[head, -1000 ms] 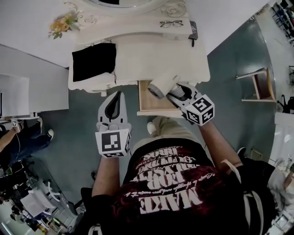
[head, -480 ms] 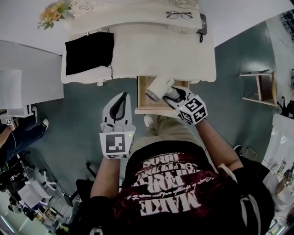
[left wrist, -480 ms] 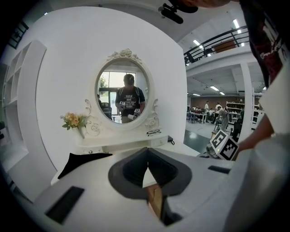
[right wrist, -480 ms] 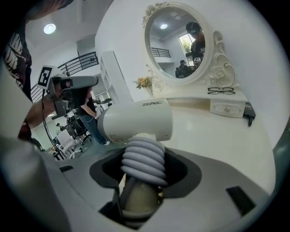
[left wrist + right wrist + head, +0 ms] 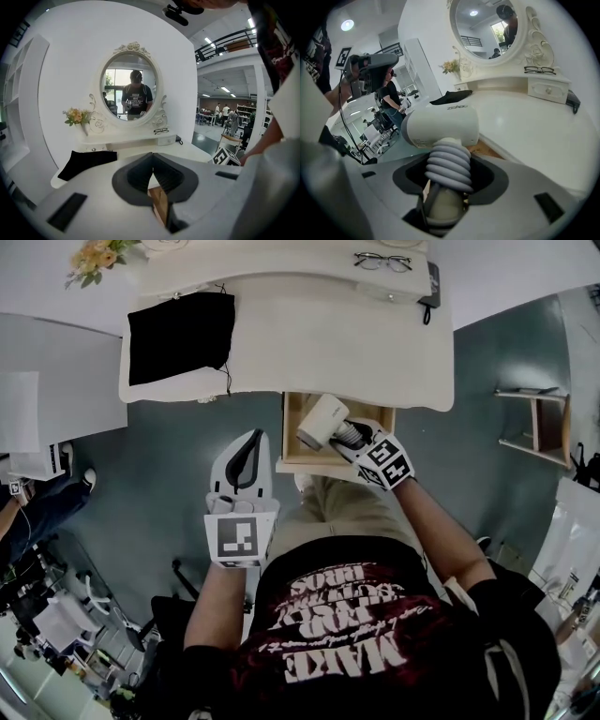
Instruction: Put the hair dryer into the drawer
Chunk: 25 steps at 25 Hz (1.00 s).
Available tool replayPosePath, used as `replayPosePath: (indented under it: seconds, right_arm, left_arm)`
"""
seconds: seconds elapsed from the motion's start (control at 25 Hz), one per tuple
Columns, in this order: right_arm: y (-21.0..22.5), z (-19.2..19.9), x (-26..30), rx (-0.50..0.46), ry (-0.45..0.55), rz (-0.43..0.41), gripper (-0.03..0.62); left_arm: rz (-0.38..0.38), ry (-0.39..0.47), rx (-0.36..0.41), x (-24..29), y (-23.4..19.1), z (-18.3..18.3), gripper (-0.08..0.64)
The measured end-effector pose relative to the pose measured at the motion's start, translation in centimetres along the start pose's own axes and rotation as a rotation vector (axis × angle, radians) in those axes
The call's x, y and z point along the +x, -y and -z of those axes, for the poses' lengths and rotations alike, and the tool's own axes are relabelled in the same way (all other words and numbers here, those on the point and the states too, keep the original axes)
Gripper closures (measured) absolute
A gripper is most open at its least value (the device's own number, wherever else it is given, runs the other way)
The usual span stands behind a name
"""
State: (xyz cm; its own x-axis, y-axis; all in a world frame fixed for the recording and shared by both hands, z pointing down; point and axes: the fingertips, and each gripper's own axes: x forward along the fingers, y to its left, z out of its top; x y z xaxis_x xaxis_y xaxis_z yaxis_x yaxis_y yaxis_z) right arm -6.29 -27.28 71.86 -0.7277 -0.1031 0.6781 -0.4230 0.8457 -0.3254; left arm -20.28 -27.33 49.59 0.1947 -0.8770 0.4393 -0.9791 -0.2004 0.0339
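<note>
Now right gripper [image 5: 350, 434] grips hair dryer [image 5: 322, 420] handle, jaws wide.

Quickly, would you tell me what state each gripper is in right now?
The left gripper: closed, holding nothing.
The right gripper: closed on the hair dryer.
</note>
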Motion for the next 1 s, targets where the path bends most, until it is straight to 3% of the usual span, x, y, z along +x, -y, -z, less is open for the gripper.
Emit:
replayPosePath:
  seconds: [0.48, 1.0]
  right_arm:
    - [1.9, 4.7, 5.6, -0.089, -0.158, -0.003, 0.36]
    - [4.5, 10.3, 9.3, -0.062, -0.331, 0.073, 0.36]
  left_arm:
    - [-0.004, -0.075, -0.036, -0.5, -0.3, 3.0, 0.555]
    - [-0.013, -0.081, -0.025, -1.3, -0.5, 3.0, 0.555]
